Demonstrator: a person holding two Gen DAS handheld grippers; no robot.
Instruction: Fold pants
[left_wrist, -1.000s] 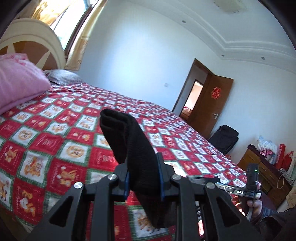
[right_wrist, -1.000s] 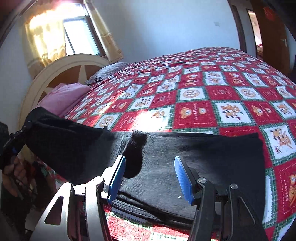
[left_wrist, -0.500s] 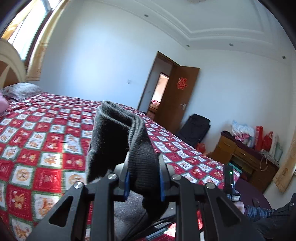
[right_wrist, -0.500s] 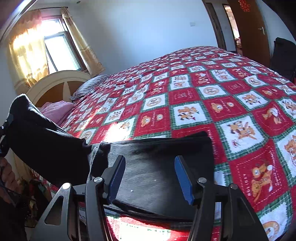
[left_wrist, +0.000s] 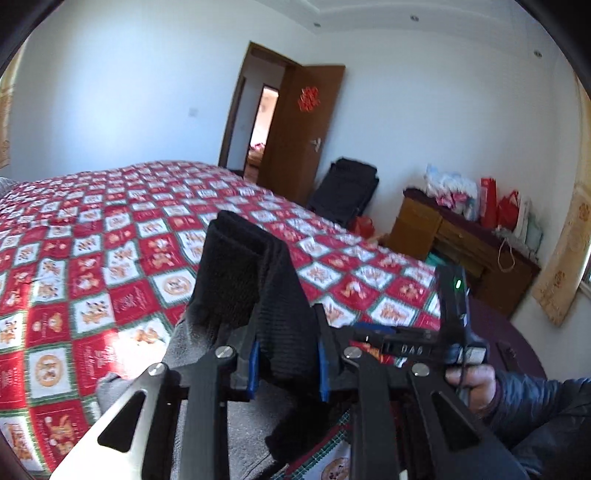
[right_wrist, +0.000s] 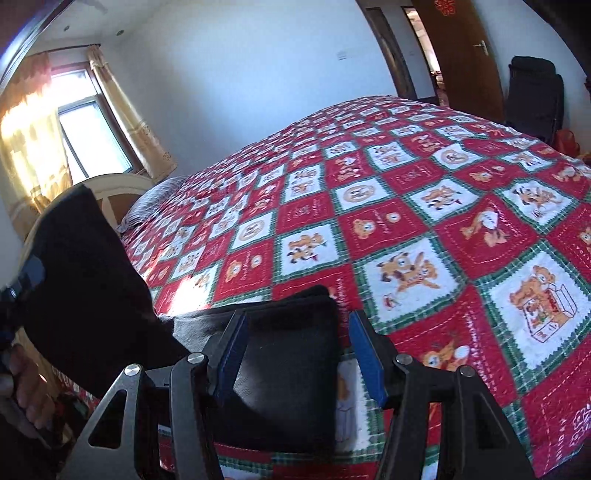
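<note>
The black knit pants (left_wrist: 247, 273) lie folded at the near edge of the bed. My left gripper (left_wrist: 286, 363) is shut on a bunched end of them and holds it up above the bed. In the right wrist view that raised end (right_wrist: 85, 295) hangs at the left, and the flat folded part (right_wrist: 291, 354) lies on the quilt. My right gripper (right_wrist: 297, 360) is open, its blue pads (right_wrist: 365, 354) on either side of the flat part's right end, not closed on it. The right gripper also shows in the left wrist view (left_wrist: 402, 345).
A red, white and green patchwork quilt (right_wrist: 406, 221) covers the bed. A headboard and pillow (right_wrist: 155, 195) are at the far left. A brown door (left_wrist: 299, 136), a black suitcase (left_wrist: 343, 192) and a wooden dresser (left_wrist: 458, 236) with bags stand beyond the bed.
My left gripper has swung right with the held end of the pants, toward the right gripper. The flat part seen by the right gripper has grown shorter. The right gripper stays open.
</note>
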